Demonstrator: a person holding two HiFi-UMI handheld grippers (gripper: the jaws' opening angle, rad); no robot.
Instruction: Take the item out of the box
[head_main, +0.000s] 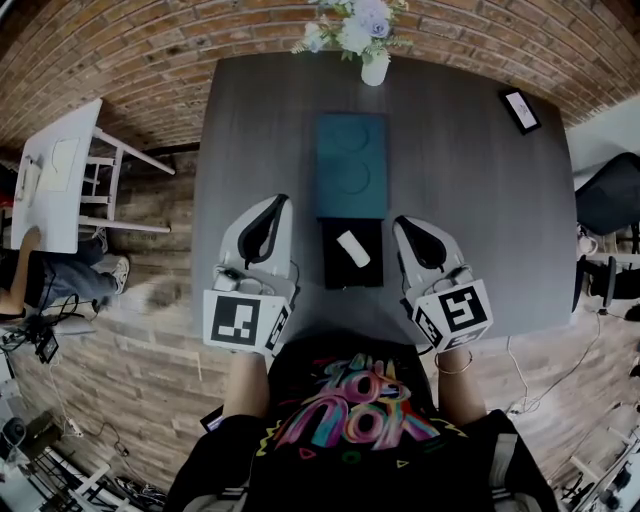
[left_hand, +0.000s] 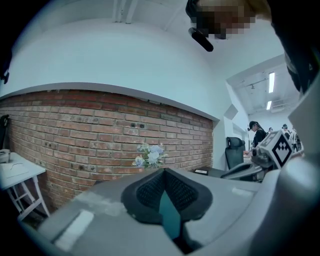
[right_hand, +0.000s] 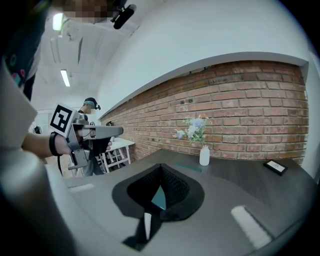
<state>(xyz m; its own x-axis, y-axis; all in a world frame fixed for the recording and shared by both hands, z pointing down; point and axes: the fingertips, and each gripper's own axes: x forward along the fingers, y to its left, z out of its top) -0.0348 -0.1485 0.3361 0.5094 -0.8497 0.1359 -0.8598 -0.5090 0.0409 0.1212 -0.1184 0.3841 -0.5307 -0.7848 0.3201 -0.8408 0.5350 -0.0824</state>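
On the dark tabletop (head_main: 470, 200), our two grippers flank the open black box (head_main: 333, 272).
The left gripper (head_main: 277, 203) has its jaws pressed together, empty; the white item (head_main: 353, 248) lies inside the black box; the right gripper (head_main: 402, 224) is closed too. Reaching in without spreading them, we would likely shove the box or wedge the item.
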